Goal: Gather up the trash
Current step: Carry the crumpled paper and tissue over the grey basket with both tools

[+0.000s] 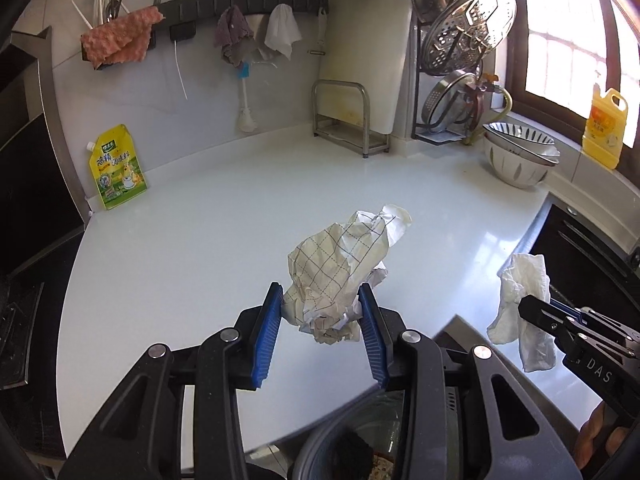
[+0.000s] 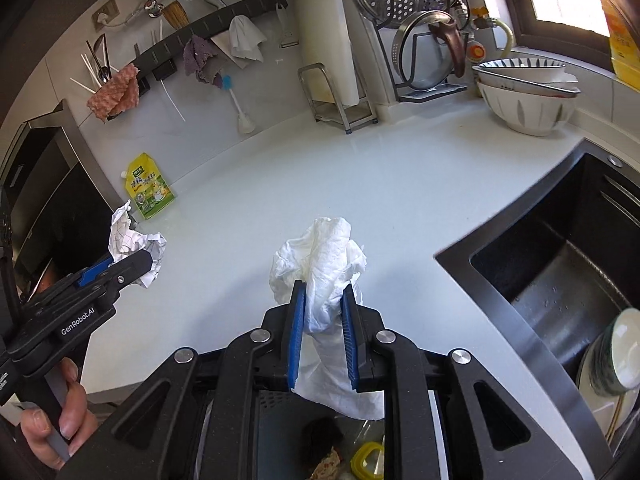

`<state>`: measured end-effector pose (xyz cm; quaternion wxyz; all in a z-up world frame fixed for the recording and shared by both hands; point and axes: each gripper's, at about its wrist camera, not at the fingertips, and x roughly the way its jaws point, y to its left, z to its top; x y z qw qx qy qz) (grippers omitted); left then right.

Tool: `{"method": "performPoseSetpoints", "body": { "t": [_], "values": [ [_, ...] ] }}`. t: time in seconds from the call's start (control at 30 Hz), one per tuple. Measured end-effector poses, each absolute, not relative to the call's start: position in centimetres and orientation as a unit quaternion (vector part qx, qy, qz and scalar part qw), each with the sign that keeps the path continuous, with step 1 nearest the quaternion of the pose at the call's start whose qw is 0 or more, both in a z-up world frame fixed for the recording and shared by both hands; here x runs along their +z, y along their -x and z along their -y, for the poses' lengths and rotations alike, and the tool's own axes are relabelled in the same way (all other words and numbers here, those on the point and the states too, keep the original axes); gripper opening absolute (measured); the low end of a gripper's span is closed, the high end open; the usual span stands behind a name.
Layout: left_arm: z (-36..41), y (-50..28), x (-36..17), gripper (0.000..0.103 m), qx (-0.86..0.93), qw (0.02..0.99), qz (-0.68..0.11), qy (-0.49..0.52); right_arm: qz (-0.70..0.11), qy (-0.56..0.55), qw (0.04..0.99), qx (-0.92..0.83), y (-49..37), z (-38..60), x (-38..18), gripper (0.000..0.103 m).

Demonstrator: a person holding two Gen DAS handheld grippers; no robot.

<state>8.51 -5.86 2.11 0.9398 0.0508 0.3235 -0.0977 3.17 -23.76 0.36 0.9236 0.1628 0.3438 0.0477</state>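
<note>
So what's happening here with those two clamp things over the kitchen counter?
A person is clearing trash with a handheld gripper in each hand. The left gripper has its jaws closed on a crumpled sheet of grid paper, and the right gripper pinches a wad of white tissue. Both pieces are lifted off the white counter, near its front edge, with an open trash bin showing just below the grippers.
</note>
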Motion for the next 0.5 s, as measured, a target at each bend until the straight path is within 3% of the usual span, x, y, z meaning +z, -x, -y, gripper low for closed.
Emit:
{"method": "performPoseSetpoints", "body": {
  "t": [0.5],
  "values": [
    [5.7, 0.2, -1.5, 0.038, -0.132, 0.927, -0.346, -0.056, -0.344, -0.159, 0.925, 0.037, 8.0, 21.5, -1.6, 0.018]
  ]
}}
